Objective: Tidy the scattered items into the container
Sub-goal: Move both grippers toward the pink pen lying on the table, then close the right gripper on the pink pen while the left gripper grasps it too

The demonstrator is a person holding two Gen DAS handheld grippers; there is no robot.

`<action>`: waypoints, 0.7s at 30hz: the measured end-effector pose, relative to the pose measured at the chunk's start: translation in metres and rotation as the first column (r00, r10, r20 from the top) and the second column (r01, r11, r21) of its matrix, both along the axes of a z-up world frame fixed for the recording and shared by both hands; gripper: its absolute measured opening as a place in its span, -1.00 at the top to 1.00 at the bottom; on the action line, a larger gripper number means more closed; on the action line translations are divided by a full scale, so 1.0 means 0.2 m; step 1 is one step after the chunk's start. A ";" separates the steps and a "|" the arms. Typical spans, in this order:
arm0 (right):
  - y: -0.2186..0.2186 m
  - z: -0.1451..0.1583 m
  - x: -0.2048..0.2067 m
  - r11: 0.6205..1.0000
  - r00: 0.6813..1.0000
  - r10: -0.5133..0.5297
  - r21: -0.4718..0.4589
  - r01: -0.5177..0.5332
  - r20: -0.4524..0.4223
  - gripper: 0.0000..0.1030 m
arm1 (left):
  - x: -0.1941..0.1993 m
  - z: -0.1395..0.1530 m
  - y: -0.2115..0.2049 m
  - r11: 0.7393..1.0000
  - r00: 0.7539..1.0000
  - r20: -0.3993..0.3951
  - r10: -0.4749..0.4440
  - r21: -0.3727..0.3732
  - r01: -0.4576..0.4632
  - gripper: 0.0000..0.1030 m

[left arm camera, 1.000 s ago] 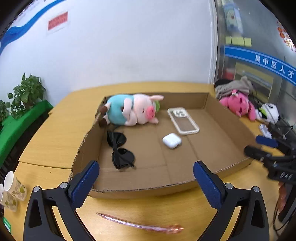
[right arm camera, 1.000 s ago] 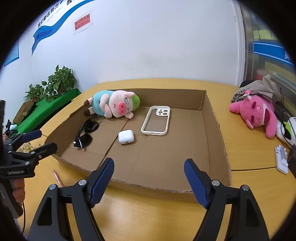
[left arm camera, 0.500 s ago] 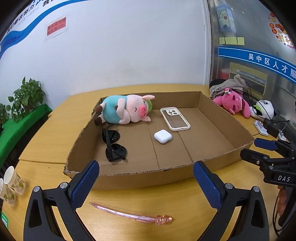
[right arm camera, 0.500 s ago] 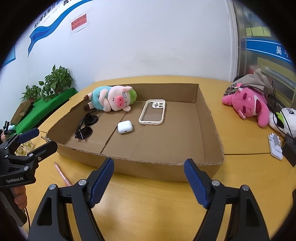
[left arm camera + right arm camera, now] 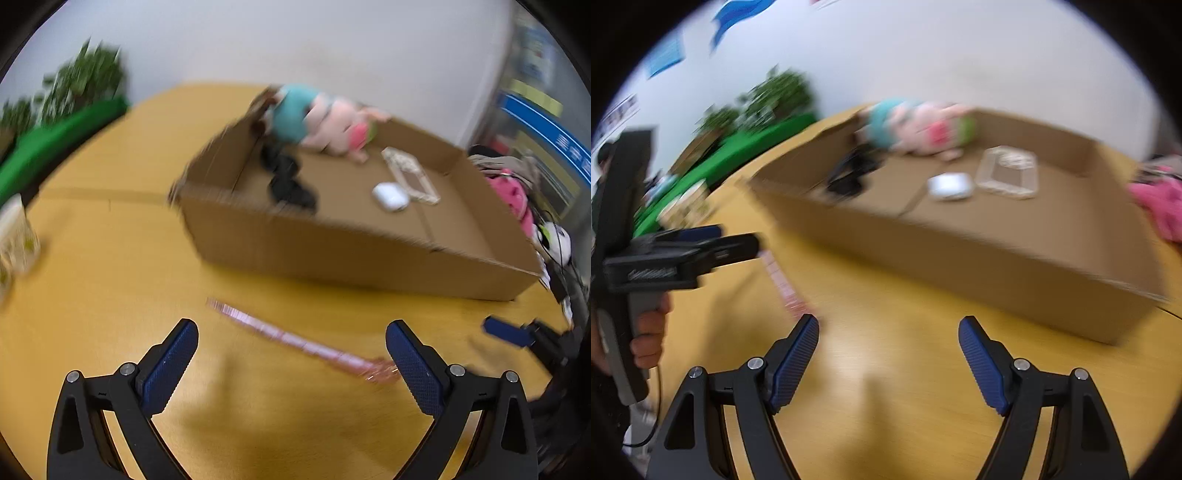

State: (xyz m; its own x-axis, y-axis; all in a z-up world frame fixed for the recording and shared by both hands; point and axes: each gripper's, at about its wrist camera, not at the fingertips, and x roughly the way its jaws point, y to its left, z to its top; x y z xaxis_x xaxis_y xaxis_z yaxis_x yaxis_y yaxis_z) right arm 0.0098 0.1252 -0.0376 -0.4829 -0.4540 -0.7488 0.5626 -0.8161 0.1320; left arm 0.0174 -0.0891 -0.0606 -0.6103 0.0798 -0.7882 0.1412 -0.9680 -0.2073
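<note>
Pink pen (image 5: 295,338) lies on the bench (image 5: 110,266) near the cardboard box (image 5: 332,254); my left tongs (image 5: 291,363) and right tongs (image 5: 888,363) gape, empty.

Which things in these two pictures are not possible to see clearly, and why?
- Pink stick, left wrist view: motion blur; its right end is hidden behind the left gripper finger.
- Sunglasses, right wrist view: only a dark smear.
- Pink plush toy: cut by the right edge.
- Cups, left wrist view: blurred.
</note>
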 end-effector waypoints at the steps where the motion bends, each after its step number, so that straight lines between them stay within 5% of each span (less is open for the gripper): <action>1: -0.07 -0.04 -0.01 0.999 0.999 0.032 0.016 -0.032 0.027 -0.51 | -0.01 -0.03 -0.02 0.999 1.000 0.025 0.012 0.033 -0.012 -0.99; 7: -0.31 -0.12 -0.05 0.989 0.986 0.142 0.014 -0.144 0.083 -0.45 | -0.06 -0.13 -0.03 0.987 0.994 0.109 0.025 0.157 -0.043 -0.90; 14: -0.38 -0.14 -0.05 0.986 0.984 0.151 0.057 -0.157 0.094 0.52 | -0.11 -0.12 0.00 0.985 0.993 0.114 0.018 0.170 -0.038 -0.57; 21: -0.31 -0.15 0.07 0.992 0.981 0.126 -0.040 -0.121 0.147 0.64 | -0.15 -0.13 0.09 0.984 0.994 0.106 -0.032 0.179 0.012 -0.09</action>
